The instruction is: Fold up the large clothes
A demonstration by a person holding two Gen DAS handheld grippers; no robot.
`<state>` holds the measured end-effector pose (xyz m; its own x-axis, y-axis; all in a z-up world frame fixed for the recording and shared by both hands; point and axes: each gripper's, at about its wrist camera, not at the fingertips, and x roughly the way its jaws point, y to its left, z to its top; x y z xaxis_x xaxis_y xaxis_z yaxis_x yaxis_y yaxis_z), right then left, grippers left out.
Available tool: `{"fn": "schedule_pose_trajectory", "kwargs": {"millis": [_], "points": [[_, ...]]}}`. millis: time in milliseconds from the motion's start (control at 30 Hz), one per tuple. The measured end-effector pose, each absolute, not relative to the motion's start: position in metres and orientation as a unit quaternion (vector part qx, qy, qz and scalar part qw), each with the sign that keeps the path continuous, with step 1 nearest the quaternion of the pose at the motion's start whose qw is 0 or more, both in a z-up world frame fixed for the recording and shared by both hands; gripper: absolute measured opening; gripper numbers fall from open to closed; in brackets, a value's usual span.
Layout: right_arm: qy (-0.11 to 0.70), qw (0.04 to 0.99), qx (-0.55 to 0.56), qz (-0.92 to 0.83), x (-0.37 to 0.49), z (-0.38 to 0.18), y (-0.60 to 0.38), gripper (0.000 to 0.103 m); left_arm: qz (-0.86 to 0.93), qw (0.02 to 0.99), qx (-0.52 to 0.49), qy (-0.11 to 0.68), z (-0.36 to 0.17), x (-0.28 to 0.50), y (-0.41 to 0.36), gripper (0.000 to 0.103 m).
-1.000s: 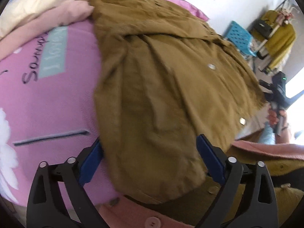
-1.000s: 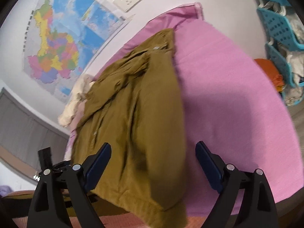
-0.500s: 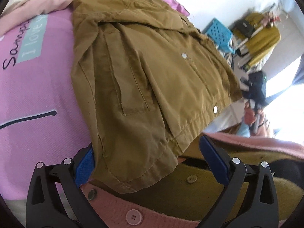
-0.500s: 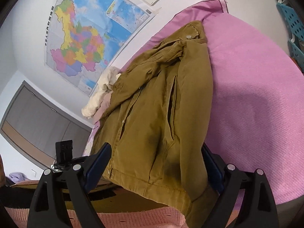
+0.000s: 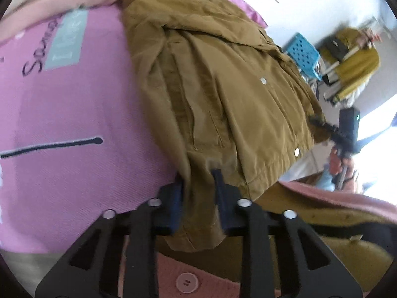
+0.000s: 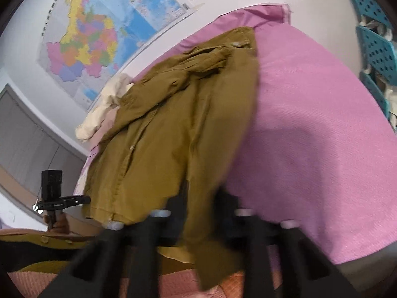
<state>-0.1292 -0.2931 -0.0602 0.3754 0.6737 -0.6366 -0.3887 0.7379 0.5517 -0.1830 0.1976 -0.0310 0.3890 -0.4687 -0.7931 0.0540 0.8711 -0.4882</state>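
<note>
Brown jacket lies spread on the pink bedspread, hem at the near edge, collar toward the wall map. Change since a second ago: both sets of jaws, then wide apart and straddling the hem, are now closing onto it. Left gripper pinches a bunched fold of hem; right gripper is blurred, but we see fabric pinched between its jaws too. We judge both hem corners secured, so folding the hem up toward the collar can start.
</note>
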Motion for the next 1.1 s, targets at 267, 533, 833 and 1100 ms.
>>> {"fn": "schedule_pose_trajectory", "kwargs": {"millis": [267, 533, 833, 1100], "points": [[0.359, 0.823, 0.224, 0.379, -0.148, -0.007, -0.317, 0.009, -0.188, 0.852, -0.184, 0.453, 0.021, -0.195, 0.204, 0.01], [0.352, 0.807, 0.235, 0.412, -0.161, -0.003, -0.324, 0.018, -0.212, 0.839, -0.223, 0.449, 0.006, -0.21, 0.23, 0.015], [0.442, 0.776, 0.255, 0.371, -0.155, -0.065, -0.325, 0.061, -0.222, 0.802, -0.21, 0.514, -0.042, -0.2, 0.216, 0.058], [0.441, 0.785, 0.229, 0.371, -0.162, -0.059, -0.317, 0.014, -0.209, 0.802, -0.201, 0.522, -0.037, -0.194, 0.206, 0.025]]}}
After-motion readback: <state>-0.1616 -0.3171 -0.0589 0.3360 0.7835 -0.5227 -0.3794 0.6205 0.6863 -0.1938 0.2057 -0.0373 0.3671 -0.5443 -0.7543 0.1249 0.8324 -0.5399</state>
